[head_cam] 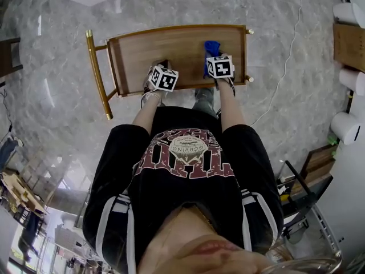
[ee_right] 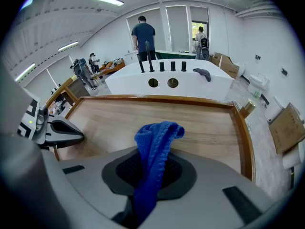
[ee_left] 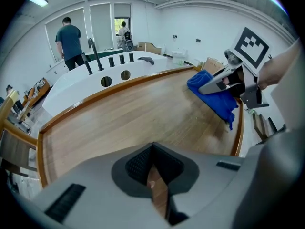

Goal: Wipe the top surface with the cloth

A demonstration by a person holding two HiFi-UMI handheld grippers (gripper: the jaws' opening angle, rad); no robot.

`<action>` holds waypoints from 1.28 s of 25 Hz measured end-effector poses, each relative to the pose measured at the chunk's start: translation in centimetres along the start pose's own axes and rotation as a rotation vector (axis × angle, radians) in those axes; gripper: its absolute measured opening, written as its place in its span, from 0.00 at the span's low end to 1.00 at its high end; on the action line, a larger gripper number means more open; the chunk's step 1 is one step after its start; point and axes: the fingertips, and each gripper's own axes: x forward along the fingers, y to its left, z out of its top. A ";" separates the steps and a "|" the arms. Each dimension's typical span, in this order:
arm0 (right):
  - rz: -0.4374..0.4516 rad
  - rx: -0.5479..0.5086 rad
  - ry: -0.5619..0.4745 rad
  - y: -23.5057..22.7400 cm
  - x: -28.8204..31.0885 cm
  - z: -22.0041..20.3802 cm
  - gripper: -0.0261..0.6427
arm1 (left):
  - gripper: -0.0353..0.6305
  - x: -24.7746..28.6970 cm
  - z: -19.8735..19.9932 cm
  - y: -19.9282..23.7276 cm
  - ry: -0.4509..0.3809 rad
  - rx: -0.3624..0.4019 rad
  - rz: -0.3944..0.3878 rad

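Observation:
The wooden top (head_cam: 171,47) of a gold-framed cart lies below me. My right gripper (head_cam: 219,67) hovers over its right part, shut on a blue cloth (head_cam: 211,50). In the right gripper view the cloth (ee_right: 155,142) sticks up out of the closed jaws of the right gripper (ee_right: 155,151), above the wood (ee_right: 205,123). My left gripper (head_cam: 162,76) is at the near edge, left of the right one. The left gripper (ee_left: 153,149) has its pads together with nothing in them. From there the cloth (ee_left: 214,97) hangs just over the wood (ee_left: 133,113) at the right.
A raised wooden rim (ee_right: 243,137) runs round the top, and a gold handle (head_cam: 98,73) stands at the cart's left end. A white cable (head_cam: 291,56) crosses the marble floor at right, near a cardboard box (head_cam: 349,44). Beyond is a white counter (ee_right: 162,78) and a person (ee_right: 143,37).

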 end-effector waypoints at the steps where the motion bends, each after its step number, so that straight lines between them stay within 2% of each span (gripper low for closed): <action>1: 0.001 -0.002 0.000 0.2 0.1 0.1 0.12 | 0.12 0.0 0.1 0.0 0.000 -0.001 -0.003; 9: 0.029 -0.009 0.008 1.7 0.5 0.1 0.12 | 0.12 0.0 0.2 -0.2 -0.013 -0.005 -0.026; 15: 0.055 -0.031 0.015 3.6 1.2 0.5 0.12 | 0.12 -0.5 -0.2 -0.2 -0.042 -0.058 -0.108; 19: 0.083 -0.047 0.023 5.0 1.3 0.7 0.12 | 0.12 -1.6 -1.4 0.7 -0.051 -0.064 -0.074; 29: 0.121 -0.083 0.044 7.3 2.1 1.7 0.12 | 0.12 -3.5 -5.7 4.5 -0.033 -0.168 -0.022; 32: 0.141 -0.089 0.048 8.4 2.4 1.9 0.12 | 0.12 -3.9 -6.5 5.2 -0.031 -0.168 -0.018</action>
